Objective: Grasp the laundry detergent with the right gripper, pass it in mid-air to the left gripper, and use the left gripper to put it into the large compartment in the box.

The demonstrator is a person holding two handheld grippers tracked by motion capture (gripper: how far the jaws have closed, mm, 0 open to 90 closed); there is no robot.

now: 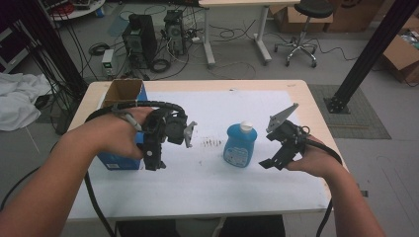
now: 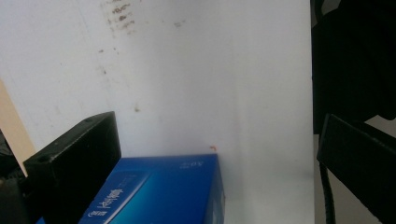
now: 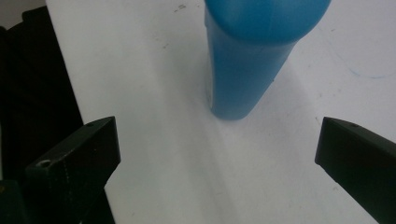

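- Blue plastic, smooth and rounded, is what the bottle is made of; it is seen standing upright on the white sheet of the tabletop, between the two grippers and nearer the right one.
- A tip-over is judged the main risk: the bottle is tall on a narrow base, so it could be knocked sideways if one jaw met it before the other.
- A slip could also follow from a hold taken too high on the curved shoulder (the white cap offers little purchase).
- The right gripper is held wide open just beside the bottle; nothing is held or touched, and in the right gripper view the bottle stands ahead of the jaws, not yet between them.
- The left gripper is likewise spread wide and empty, poised over the blue box, whose open top is seen at the tabletop's left.
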